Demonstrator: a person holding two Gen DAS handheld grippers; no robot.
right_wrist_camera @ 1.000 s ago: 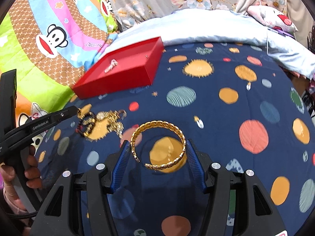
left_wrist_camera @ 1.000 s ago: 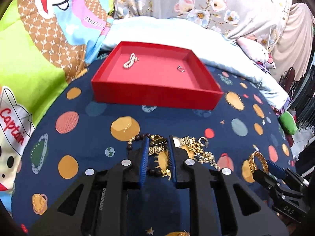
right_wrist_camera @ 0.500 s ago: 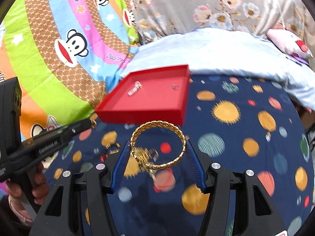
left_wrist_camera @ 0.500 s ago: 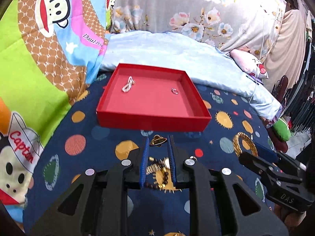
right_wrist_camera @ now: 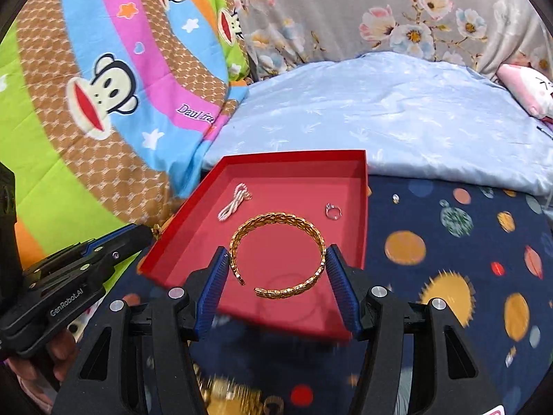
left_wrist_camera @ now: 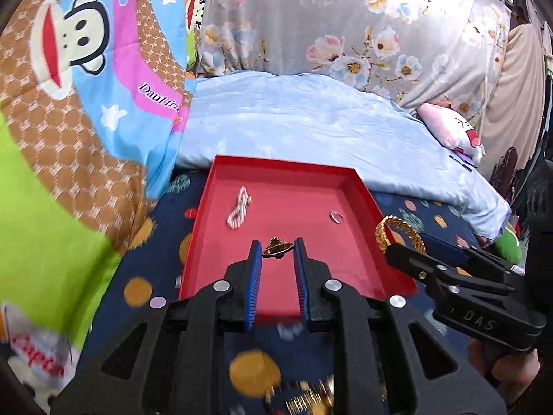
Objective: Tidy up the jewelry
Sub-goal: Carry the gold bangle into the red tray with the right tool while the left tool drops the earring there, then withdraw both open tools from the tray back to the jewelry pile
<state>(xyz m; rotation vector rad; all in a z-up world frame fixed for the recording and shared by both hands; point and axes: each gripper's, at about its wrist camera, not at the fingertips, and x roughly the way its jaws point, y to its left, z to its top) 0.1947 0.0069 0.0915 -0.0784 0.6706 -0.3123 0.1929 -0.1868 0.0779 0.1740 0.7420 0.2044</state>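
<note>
Jewelry is carried over a red tray [left_wrist_camera: 366,207] on a bed, one piece in each gripper. A small gold charm [left_wrist_camera: 277,247] is pinched at the tips of the left gripper [left_wrist_camera: 276,252], whose jaws are nearly closed on it. A gold cuff bangle [right_wrist_camera: 278,254], its gap turned back toward the tool, is clamped across its width by the right gripper [right_wrist_camera: 278,263], jaws about half open. Both pieces are seen above the tray's near part, not yet set down.

For a clean drop, each piece is best lowered close to the tray floor before the jaws are parted, and parted gently, since the charm is likely to roll or bounce and the springy bangle may jump. Bare floor lies just ahead of both tools. Farther ahead, a white beaded piece [right_wrist_camera: 234,202] lies to the left and a small silver ring [right_wrist_camera: 333,211] to the right; both are better left undisturbed.

The grippers are held side by side over one tray, so collision between them is the chief risk. More gold pieces [right_wrist_camera: 235,394], blurred, are glimpsed on the planet-print sheet [right_wrist_camera: 449,276] beneath the tools, still to be sorted.
</note>
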